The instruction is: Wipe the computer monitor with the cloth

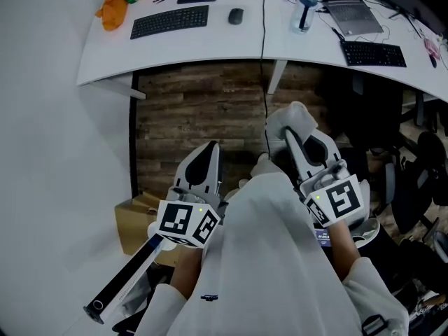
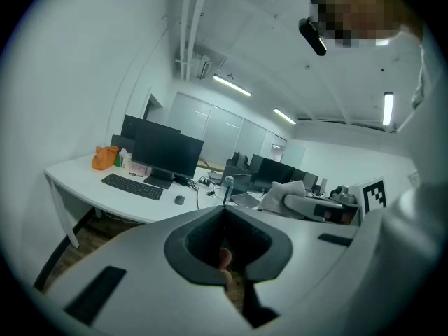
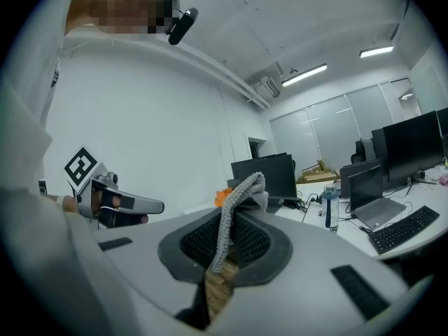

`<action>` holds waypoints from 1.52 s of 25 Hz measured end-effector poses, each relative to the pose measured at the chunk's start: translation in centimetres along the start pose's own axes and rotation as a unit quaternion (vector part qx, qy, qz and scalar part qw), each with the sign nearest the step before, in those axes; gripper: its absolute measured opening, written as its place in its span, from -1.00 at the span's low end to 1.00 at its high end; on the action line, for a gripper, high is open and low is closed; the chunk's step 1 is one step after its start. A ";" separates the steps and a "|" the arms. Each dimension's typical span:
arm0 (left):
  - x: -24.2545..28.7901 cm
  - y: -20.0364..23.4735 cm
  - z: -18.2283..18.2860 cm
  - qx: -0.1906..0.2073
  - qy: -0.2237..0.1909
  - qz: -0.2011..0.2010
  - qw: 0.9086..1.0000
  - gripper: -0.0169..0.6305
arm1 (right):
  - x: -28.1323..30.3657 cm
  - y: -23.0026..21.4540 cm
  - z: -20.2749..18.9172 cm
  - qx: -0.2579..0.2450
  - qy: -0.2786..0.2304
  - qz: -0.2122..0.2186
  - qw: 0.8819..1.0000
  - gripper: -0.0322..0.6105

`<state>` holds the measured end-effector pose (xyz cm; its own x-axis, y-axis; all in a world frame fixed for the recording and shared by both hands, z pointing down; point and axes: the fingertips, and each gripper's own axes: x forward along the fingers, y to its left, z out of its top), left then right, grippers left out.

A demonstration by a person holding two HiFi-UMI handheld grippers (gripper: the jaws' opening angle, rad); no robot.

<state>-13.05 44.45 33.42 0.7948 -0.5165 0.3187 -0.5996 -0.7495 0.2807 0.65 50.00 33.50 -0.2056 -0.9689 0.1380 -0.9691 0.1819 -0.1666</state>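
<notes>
- The white desk [image 1: 210,47] runs across the far side. Its near edge curves, and wood floor shows beneath it.
- The computer monitor [image 2: 168,156] stands dark and upright at the far left of the desk, behind a black keyboard [image 1: 170,21] and a mouse [image 1: 235,17]. It is well apart from both grippers.
- An orange bundle [image 1: 112,10] lies at the desk's far left corner.
- A water bottle [image 1: 304,9], a laptop [image 1: 353,16] and a second keyboard [image 1: 373,53] take up the right part of the desk.
- A plain white wall [image 1: 42,152] closes off the left side.
- A cardboard box [image 1: 133,222] sits on the floor near the person, just left of the left gripper.
- Dark chairs [image 1: 420,180] crowd the right side.
- Between the grippers and the desk edge there is open room.
- The left gripper [image 1: 212,148] is held low in front of the person's white top and points toward the desk. Its jaws are closed tip to tip, with nothing pinched between the tips.
- The right gripper [image 1: 290,135] reaches a little farther toward the desk than the left, and its marker cube is at the near end. Its jaws are clamped on the cloth [image 3: 238,194], a grey knit fabric that rises above the tips and folds over.
</notes>
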 end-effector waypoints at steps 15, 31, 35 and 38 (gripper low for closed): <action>6.4 -1.5 0.4 0.008 0.026 0.015 1.000 -0.91 | -0.9 -6.8 -0.6 0.037 -0.010 -0.023 0.999 -0.82; 12.0 1.3 2.5 0.001 0.026 -0.025 0.999 -0.91 | 4.9 -8.7 0.8 0.027 -0.013 -0.021 0.999 -0.82; 15.0 3.6 4.1 -0.002 0.033 -0.039 0.999 -0.91 | 8.8 -9.9 1.5 0.028 -0.005 -0.026 0.999 -0.82; 17.4 5.9 5.3 -0.009 0.036 -0.047 0.998 -0.91 | 12.1 -11.0 2.0 0.030 0.002 -0.030 0.999 -0.82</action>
<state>-2.27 28.88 35.78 0.8386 -0.4133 0.3547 -0.5255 -0.7852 0.3276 9.05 35.94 35.03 -0.1480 -0.9769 0.1544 -0.9698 0.1128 -0.2163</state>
